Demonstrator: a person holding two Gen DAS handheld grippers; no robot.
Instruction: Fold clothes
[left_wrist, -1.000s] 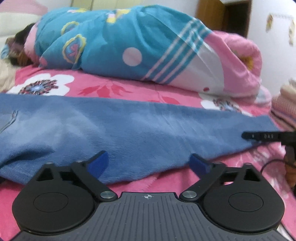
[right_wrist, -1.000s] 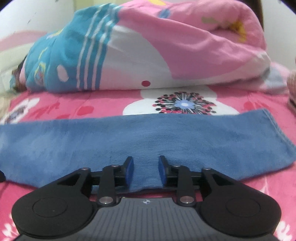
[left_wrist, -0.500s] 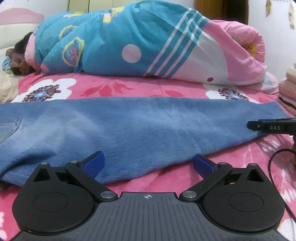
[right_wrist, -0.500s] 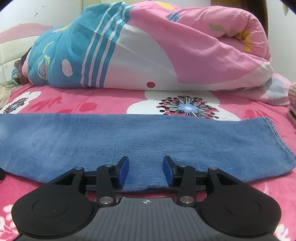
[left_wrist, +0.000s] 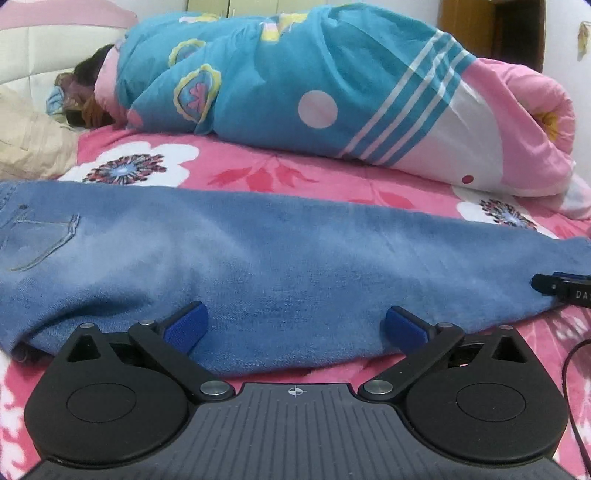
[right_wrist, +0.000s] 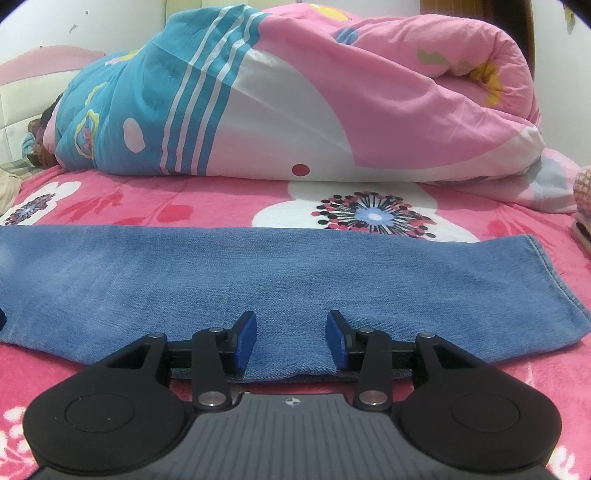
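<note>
Jeans (left_wrist: 295, 266) are lying flat across the pink floral bed (right_wrist: 207, 206), long axis running side to side.
We are seeing their hem at the right and pocket at the left (rolled quilt (left_wrist: 332, 92) behind, bare sheet between); our left gripper (left_wrist: 295, 326) is spread wide, our right gripper (right_wrist: 291, 341) parted over the near fold, neither pinching cloth.

Bright, even indoor light, soft shadows, sharp focus, fisheye bending and dark corners.
</note>
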